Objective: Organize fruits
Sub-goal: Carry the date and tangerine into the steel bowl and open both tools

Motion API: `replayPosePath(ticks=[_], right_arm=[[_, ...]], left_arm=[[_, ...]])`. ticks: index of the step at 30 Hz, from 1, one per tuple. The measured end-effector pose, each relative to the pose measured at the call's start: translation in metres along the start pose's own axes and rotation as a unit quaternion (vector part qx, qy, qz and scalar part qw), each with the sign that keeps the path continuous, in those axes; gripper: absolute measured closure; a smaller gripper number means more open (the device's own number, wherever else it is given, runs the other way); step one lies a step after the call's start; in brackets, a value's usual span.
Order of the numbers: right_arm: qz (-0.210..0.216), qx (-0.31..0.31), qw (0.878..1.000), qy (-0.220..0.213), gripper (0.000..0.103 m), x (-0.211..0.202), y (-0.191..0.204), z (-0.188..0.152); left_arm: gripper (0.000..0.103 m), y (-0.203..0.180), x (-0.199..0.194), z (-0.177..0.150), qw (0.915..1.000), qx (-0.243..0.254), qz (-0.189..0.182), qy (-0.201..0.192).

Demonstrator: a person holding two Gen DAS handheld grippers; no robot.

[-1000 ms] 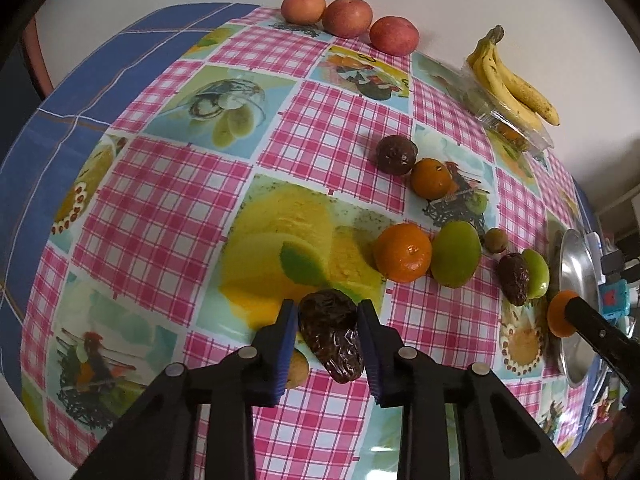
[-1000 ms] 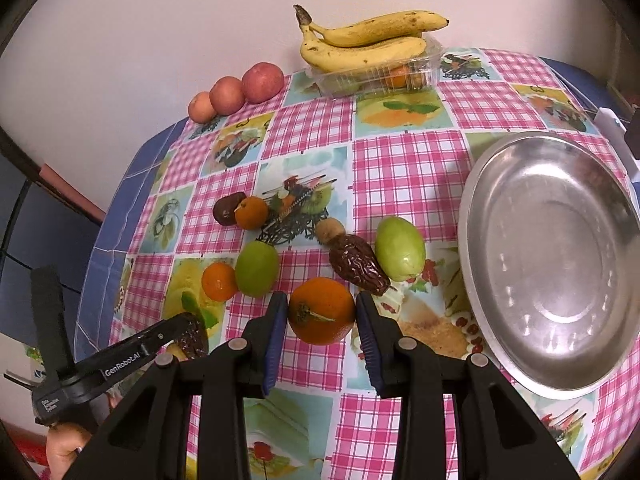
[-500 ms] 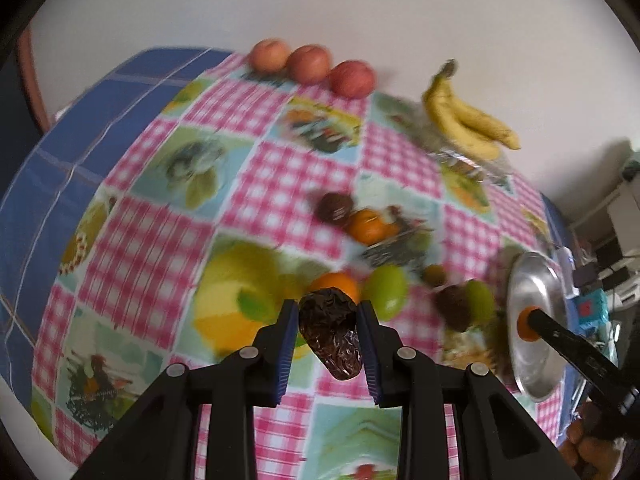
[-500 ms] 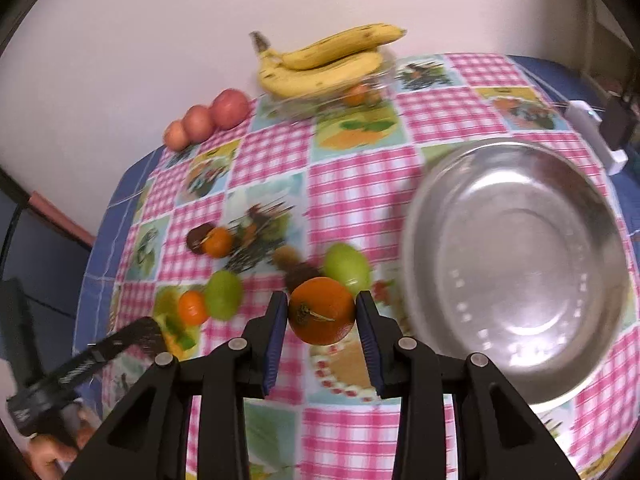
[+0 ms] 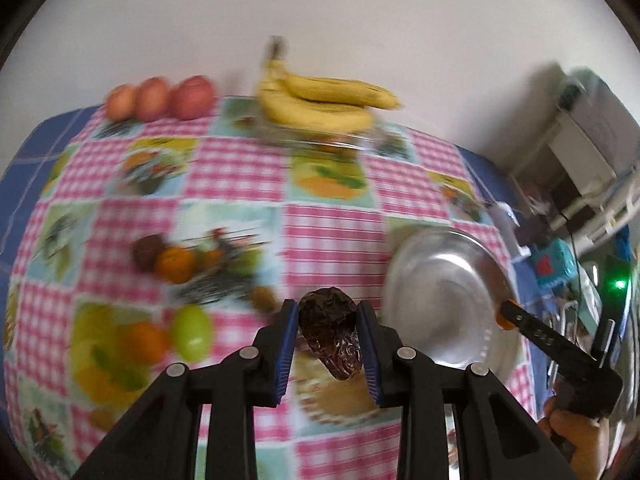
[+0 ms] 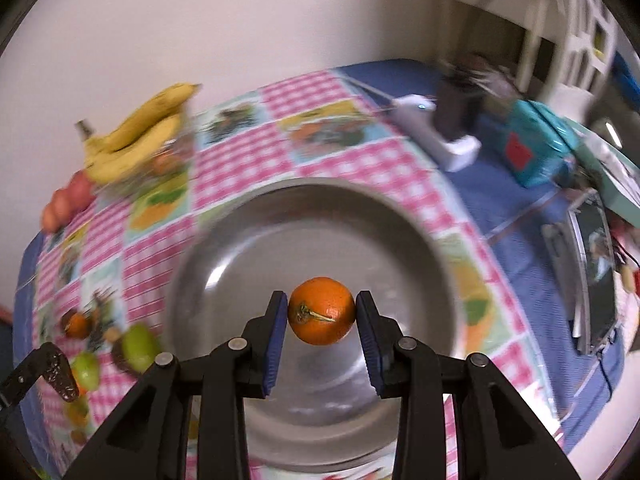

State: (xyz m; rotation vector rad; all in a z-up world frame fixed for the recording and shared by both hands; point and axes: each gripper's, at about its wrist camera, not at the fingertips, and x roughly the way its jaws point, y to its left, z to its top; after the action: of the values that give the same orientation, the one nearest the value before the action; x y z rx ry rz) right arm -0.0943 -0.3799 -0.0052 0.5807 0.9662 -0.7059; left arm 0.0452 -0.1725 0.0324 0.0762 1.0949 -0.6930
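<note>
My left gripper (image 5: pixel 328 320) is shut on a dark wrinkled date-like fruit (image 5: pixel 330 336) and holds it above the checked tablecloth, left of the steel bowl (image 5: pixel 440 280). My right gripper (image 6: pixel 322 312) is shut on an orange (image 6: pixel 322 310) and holds it over the steel bowl (image 6: pixel 248 240). The right gripper with the orange (image 5: pixel 504 316) shows at the bowl's right rim in the left wrist view. The left gripper's tip with the dark fruit (image 6: pixel 60 376) shows at lower left in the right wrist view.
Bananas (image 5: pixel 320 100) lie on a clear tray at the back, three apples (image 5: pixel 160 98) to their left. Oranges, green fruits (image 5: pixel 192 332) and a dark fruit (image 5: pixel 146 250) lie mid-table. A white charger (image 6: pixel 440 132), a teal box (image 6: pixel 536 152) and cables sit right of the bowl.
Both grippers have lifted their fruit and swung right toward the steel bowl. The right gripper with the orange now hangs over the bowl.
</note>
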Motion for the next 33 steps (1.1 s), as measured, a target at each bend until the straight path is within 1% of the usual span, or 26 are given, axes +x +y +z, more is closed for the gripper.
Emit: replayPosePath(ticks=[1,3,5,7,9,12,19,21,24,27,33], right_arm=[[-0.006,0.006,1.0,0.001,0.066,0.003,-0.007,0.002],[-0.005,0.016,1.0,0.005,0.066,0.008,-0.017,0.004],[0.01,0.03,0.999,0.004,0.066,0.013,-0.025,0.007],[0.024,0.041,0.999,-0.006,0.066,0.017,-0.031,0.011],[0.024,0.043,0.999,-0.014,0.066,0.022,-0.034,0.016],[0.02,0.051,0.998,-0.013,0.066,0.031,-0.037,0.019],[0.009,0.066,0.998,0.008,0.066,0.051,-0.051,0.019],[0.019,0.075,0.997,0.013,0.066,0.055,-0.055,0.019],[0.015,0.07,0.997,0.015,0.066,0.057,-0.054,0.018],[0.018,0.073,0.997,0.016,0.066,0.057,-0.055,0.018],[0.018,0.08,0.996,0.022,0.066,0.055,-0.057,0.019]], left_arm=[[0.071,-0.009,0.005,0.001,1.0,0.007,-0.005,0.001],[0.071,-0.028,0.017,0.001,0.9994,0.025,-0.022,0.001],[0.071,-0.042,0.028,-0.001,0.9988,0.039,-0.031,0.0],[0.071,-0.052,0.04,-0.002,0.9983,0.048,-0.034,0.004],[0.071,-0.059,0.051,-0.003,0.9981,0.047,-0.039,0.012],[0.071,-0.063,0.063,-0.005,0.9978,0.048,-0.042,0.02],[0.071,-0.067,0.088,-0.003,0.9979,0.044,-0.034,0.033],[0.071,-0.067,0.093,-0.002,0.998,0.042,-0.033,0.035],[0.071,-0.069,0.094,0.0,0.9979,0.047,-0.029,0.033],[0.071,-0.069,0.094,0.002,0.9982,0.04,-0.028,0.036],[0.07,-0.067,0.092,0.0,0.9979,0.032,-0.037,0.043]])
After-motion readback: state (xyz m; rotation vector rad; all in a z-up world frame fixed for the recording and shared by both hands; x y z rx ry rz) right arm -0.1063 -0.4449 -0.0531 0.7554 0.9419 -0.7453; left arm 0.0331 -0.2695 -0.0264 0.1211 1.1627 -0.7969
